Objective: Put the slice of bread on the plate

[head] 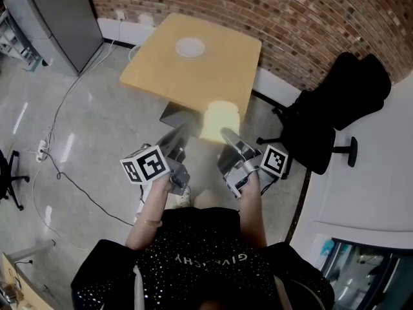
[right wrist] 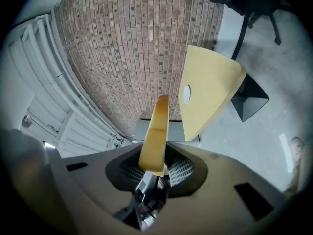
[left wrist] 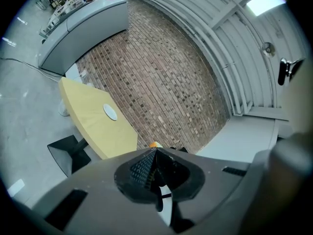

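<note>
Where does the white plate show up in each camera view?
Head view: plate upper centre, on the yellow table.
Left gripper view: plate left of centre.
Right gripper view: plate just right of centre.
Shared landmark: the brick wall behind the table.

The person's black shirt bears the brand word GIVENCHY, seen upside down.

Right gripper clamps the bread slice (edge-on), plate beyond.
</note>
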{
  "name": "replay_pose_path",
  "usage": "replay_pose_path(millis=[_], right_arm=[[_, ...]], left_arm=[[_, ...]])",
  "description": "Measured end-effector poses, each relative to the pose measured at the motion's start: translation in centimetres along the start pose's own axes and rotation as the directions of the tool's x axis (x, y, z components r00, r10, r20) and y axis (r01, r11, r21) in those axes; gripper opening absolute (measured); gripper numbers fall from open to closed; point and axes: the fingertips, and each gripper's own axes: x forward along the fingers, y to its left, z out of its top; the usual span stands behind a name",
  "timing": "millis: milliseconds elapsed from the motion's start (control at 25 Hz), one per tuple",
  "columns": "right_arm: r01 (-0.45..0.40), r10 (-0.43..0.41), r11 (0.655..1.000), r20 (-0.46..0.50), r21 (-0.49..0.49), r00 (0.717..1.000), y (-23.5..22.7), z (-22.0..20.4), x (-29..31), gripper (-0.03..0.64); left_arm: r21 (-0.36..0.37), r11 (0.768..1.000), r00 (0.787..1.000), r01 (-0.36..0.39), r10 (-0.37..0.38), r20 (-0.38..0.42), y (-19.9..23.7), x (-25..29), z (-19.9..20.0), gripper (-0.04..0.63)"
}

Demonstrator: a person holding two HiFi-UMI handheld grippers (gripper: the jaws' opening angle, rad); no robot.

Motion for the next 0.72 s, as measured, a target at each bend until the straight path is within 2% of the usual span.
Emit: replay_pose_path(millis=[160,440,720], right_arm=[[-0.027,0.027,1.0,0.005,-0.012,1.0,0.7,0.4,0.6,0.097],[-0.021,0.02,1.0,-0.026,-0.022,0.999,0.5,0.4,2.7,0.097],[-0.025,0.022,0.999,-0.061,-0.042,0.998,0.5,1.9,5.0,0.097]], left_arm=[[0.002,1.0,0.999,-0.016,0.016,0.033,0.5,-0.8,0.9,0.011],[-0.02,0.999,0.996,-0.045,0.046,0.076,2.3,-2.0,2.3,0.011],[-0.022,0.998,0.993,-0.064,0.065,0.095,3.3,-0.4,3.7,0.011]])
